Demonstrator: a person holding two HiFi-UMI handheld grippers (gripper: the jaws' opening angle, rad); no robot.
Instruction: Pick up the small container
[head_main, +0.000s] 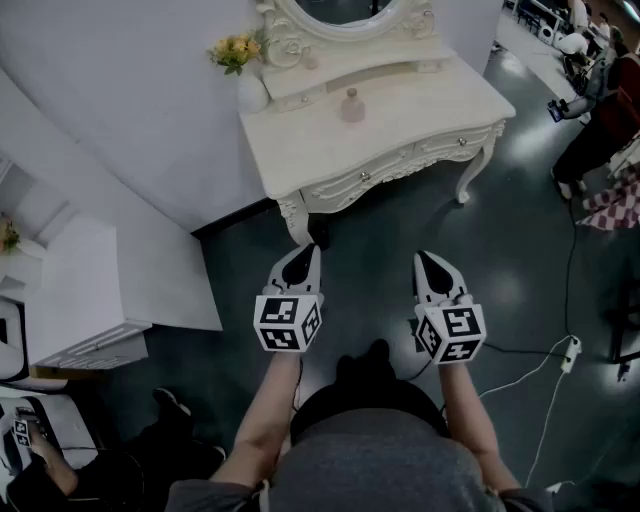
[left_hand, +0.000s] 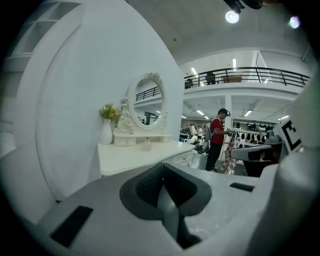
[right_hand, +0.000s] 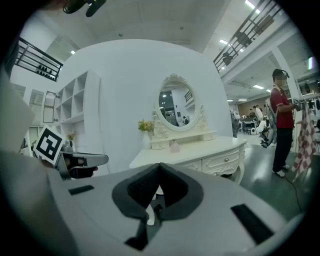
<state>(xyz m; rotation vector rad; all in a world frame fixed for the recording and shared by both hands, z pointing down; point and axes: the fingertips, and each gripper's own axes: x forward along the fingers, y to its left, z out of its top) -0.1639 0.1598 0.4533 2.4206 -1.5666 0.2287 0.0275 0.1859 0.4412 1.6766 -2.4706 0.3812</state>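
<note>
The small container (head_main: 352, 105) is a pale pink bottle standing on the white dressing table (head_main: 400, 125), in front of the oval mirror. It also shows small and distant as the container (left_hand: 146, 145) in the left gripper view and the container (right_hand: 174, 146) in the right gripper view. My left gripper (head_main: 306, 250) and right gripper (head_main: 427, 258) hang side by side over the dark floor, short of the table and pointed toward it. Both are shut with nothing between the jaws. The left gripper (left_hand: 162, 172) and right gripper (right_hand: 159, 170) show their dark pads meeting at the tip.
A white vase with yellow flowers (head_main: 240, 60) stands at the table's back left. A white shelf unit (head_main: 90, 300) is to the left. Cables (head_main: 530, 370) trail on the floor at right. A person in a red shirt (right_hand: 281, 125) stands to the right by a checked cloth.
</note>
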